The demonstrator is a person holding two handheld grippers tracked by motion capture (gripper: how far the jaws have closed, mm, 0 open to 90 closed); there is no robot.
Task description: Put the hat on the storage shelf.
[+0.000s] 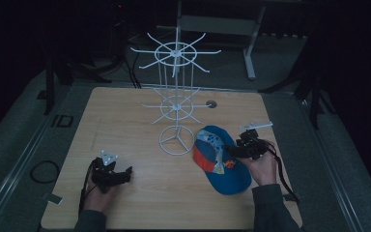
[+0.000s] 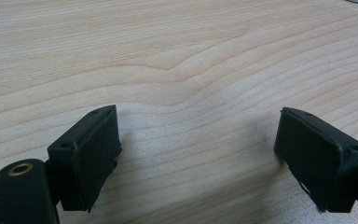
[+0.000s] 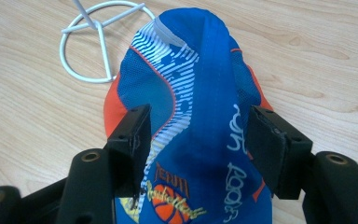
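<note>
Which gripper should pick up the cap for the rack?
Right. The right gripper has open jaws straddling the cap; the left gripper sits open over bare table, far off.

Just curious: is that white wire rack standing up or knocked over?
Upright: the white wire rack stands on its ring base on the table, post vertical.

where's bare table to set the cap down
Free: the wood left of the rack, above the left claw, and the near edge between the hands. Crowded: the rack's base ring, cap and right claw sit close together.
</note>
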